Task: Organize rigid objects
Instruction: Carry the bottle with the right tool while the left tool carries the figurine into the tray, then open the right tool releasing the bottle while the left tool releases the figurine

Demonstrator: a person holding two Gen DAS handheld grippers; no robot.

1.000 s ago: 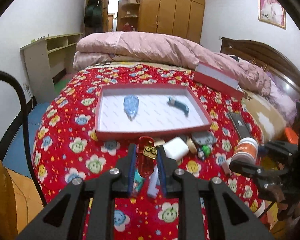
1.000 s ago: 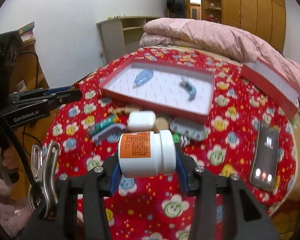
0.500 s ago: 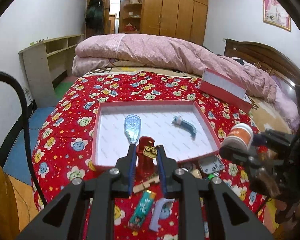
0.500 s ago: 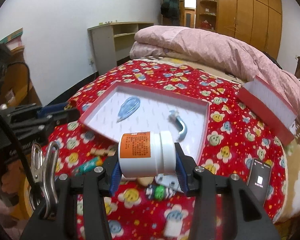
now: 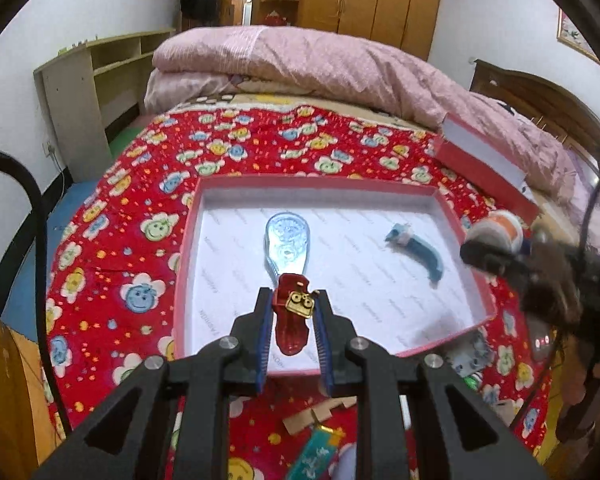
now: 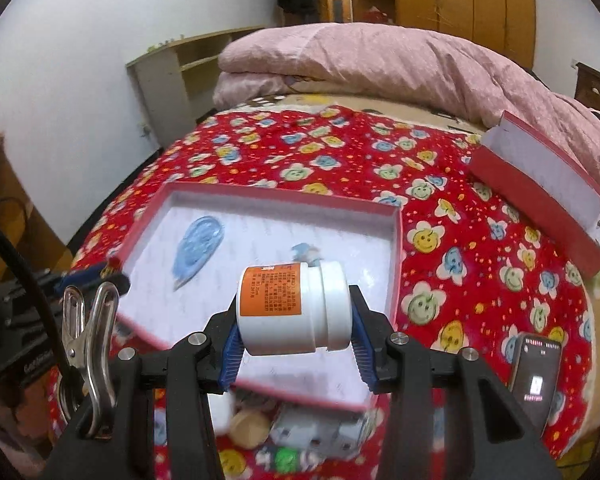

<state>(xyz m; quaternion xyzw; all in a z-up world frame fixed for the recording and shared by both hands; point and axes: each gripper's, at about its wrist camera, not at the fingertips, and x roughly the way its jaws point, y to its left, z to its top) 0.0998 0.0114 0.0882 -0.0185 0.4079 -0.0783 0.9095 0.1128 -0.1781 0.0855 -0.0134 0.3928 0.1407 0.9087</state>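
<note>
My left gripper (image 5: pixel 291 316) is shut on a red hair clip (image 5: pixel 293 320) with a gold ornament, held above the near part of the red-rimmed white tray (image 5: pixel 384 186). My right gripper (image 6: pixel 294 320) is shut on a white pill bottle (image 6: pixel 292 308) with an orange label, held sideways above the tray's near right corner (image 6: pixel 396 216). The bottle also shows blurred in the left wrist view (image 5: pixel 496 236). In the tray lie a clear blue teardrop piece (image 5: pixel 287 240) and a small blue curved tool (image 5: pixel 420 248).
Loose items lie on the red flowered blanket in front of the tray: a green lighter (image 5: pixel 316 452), a wooden piece (image 5: pixel 320 416), a grey block (image 6: pixel 320 428), a round wooden piece (image 6: pixel 250 426). A phone (image 6: pixel 536 372) lies right. The red lid (image 6: pixel 540 188) leans on the pink duvet.
Both grippers have moved forward and now hang over the tray, each with its object still held. The loose items have dropped below them in view.
</note>
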